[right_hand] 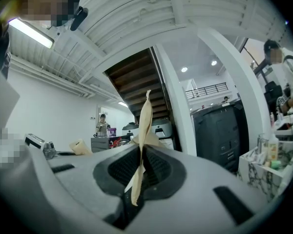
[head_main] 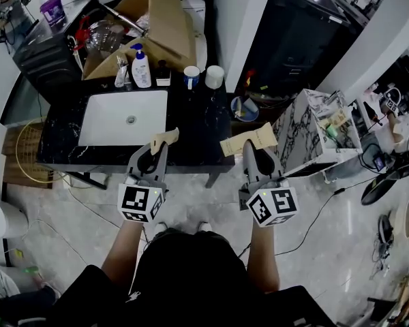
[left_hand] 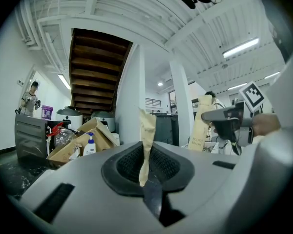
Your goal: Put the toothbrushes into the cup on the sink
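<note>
You are holding your left gripper [head_main: 157, 148] closed tight on a flat kraft-paper toothbrush packet [head_main: 165, 139], pinching it by its lower edge so that most of it is standing free above the jaws, which should make it easy to lower into a cup. Your right gripper [head_main: 249, 150] is clamping a second kraft-paper toothbrush packet [head_main: 249, 140] in the same way, edge-on between its ribbed pads. Both packets are hanging in the air just over the front edge of the black marbled worktop [head_main: 198, 125], to the right of the white rectangular sink basin [head_main: 95, 125], well apart from the cups. A white cup with a blue band [head_main: 191, 76] and a plain white cup [head_main: 215, 76] are standing side by side at the back; which one you are meant to fill, I cannot tell. In the left gripper view the second packet is showing the printed words "TOOTH BRUSH"; the label on the white pump bottle [head_main: 141, 67] is too small to read.
</note>
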